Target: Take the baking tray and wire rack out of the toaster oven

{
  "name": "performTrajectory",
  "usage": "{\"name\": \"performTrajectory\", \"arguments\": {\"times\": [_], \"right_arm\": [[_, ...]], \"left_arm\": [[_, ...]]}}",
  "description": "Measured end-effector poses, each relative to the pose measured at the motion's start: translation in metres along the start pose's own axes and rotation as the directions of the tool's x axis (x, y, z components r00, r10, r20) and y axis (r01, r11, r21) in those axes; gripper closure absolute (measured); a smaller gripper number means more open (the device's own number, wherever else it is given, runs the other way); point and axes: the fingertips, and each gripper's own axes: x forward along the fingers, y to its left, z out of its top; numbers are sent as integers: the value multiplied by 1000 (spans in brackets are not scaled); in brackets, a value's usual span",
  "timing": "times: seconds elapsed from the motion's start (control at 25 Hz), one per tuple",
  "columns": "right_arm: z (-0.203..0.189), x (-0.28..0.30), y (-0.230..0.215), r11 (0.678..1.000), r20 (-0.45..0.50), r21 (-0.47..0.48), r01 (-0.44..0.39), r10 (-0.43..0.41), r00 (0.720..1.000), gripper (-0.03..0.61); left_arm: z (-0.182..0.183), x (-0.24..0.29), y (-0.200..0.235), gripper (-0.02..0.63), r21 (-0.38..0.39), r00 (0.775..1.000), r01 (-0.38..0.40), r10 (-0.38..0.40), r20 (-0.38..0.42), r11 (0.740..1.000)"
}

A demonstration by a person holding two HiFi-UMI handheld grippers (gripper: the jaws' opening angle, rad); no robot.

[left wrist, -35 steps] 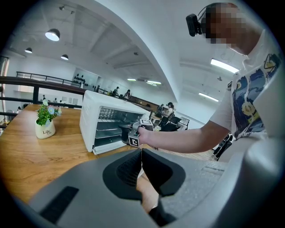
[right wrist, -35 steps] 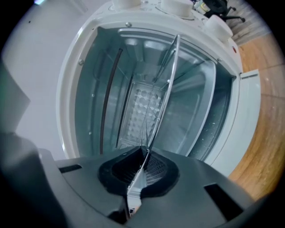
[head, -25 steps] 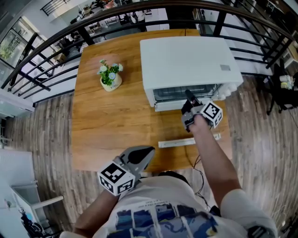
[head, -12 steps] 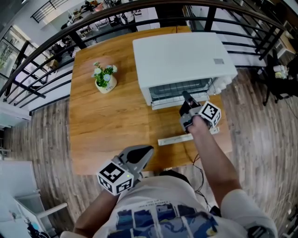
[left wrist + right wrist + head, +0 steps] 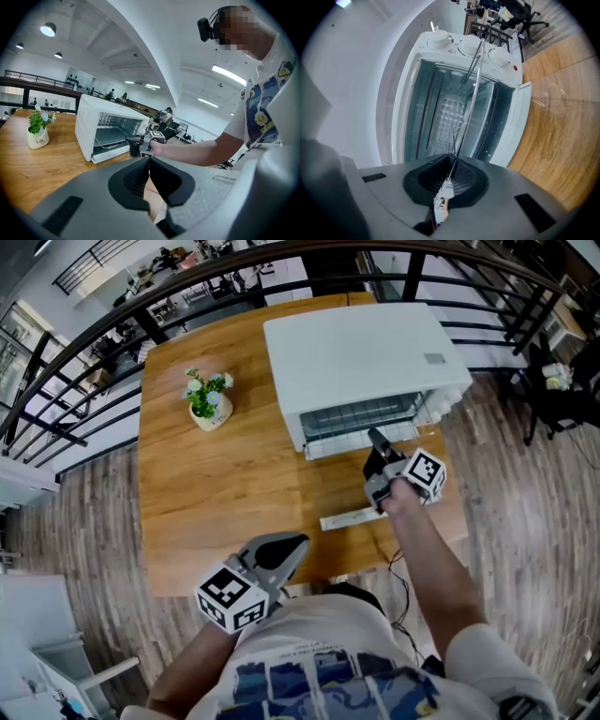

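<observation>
Since my right tool is clamped shut on the front wire of the wire rack, which runs from the jaws up into the open toaster oven at upper centre, I judge the step is a straight, level pull toward the lower frame, so the rack slides in its side guides without jamming or tipping. My left tool is closed on nothing, low left by my body; it could steady the oven. I cannot make out the baking tray inside. Against a second ago, the right tool has backed slightly from the oven mouth over the counter, jaws unchanged.
</observation>
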Motion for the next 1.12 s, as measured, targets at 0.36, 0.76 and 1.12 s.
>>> {"name": "performTrajectory", "arguments": {"times": [0.36,0.76,1.12], "right_arm": [[-7,-18,1,1000,8,8,2,-2,1000,583],[-15,-39,1,1000,19,6,4,-4,1000,584],[-21,-56,2,1000,30,6,-4,4,1000,583]], "left_arm": [[-3,-11,-5,609,7,1000,24,-24,-7,1000],[-10,-23,-13,609,20,999,50,-50,-10,999],[-14,-34,-19,609,30,998,63,-63,-12,998]]}}
